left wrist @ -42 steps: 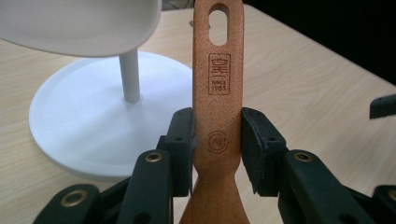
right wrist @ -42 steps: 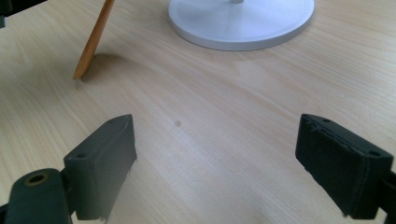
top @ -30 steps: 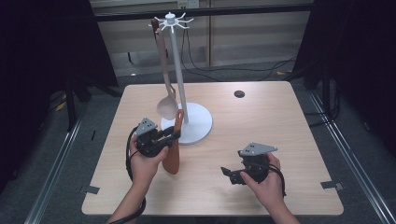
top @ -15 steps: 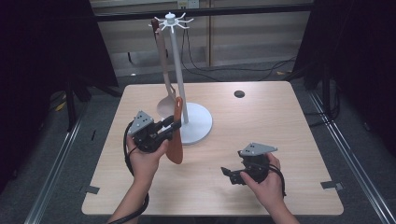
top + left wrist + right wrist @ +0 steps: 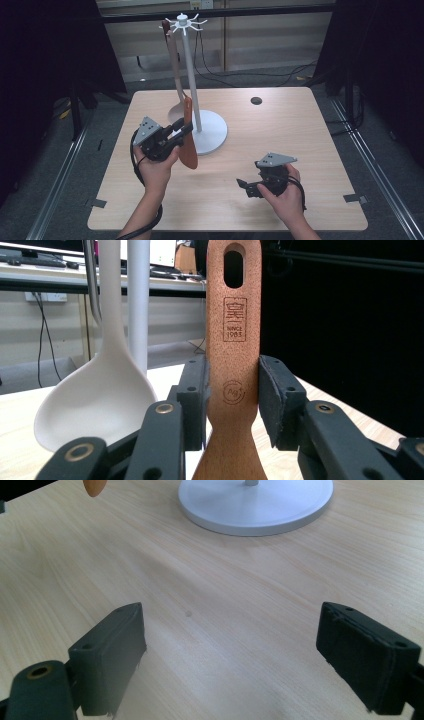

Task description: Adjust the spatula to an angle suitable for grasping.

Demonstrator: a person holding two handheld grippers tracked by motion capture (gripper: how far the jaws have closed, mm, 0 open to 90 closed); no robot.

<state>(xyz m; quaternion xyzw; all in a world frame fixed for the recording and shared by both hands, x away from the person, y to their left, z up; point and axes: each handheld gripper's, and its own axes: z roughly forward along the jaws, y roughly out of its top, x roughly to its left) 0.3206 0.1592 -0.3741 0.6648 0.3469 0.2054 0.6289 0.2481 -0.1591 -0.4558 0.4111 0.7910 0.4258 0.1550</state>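
While the left gripper (image 5: 176, 134) clamps the brown spatula (image 5: 187, 135) by its handle, blade hanging down just above the surface (image 5: 300, 135), a white ladle (image 5: 175, 85) hangs from the white rack (image 5: 192, 90) right beside it. Nearer me, the right gripper (image 5: 250, 186) sits low over bare wood, jaws wide and empty. Cables trail across the floor behind.

Pale wood surface (image 5: 300, 150) is sitting in the middle w/ a small dark round spot (image 5: 256, 100) near its far edge. Black cables (image 5: 235, 75) are trailing across the floor behind it. Metal rails (image 5: 55, 185) are running along the floor at both sides, and dark curtains (image 5: 45, 50) are hanging left & right.
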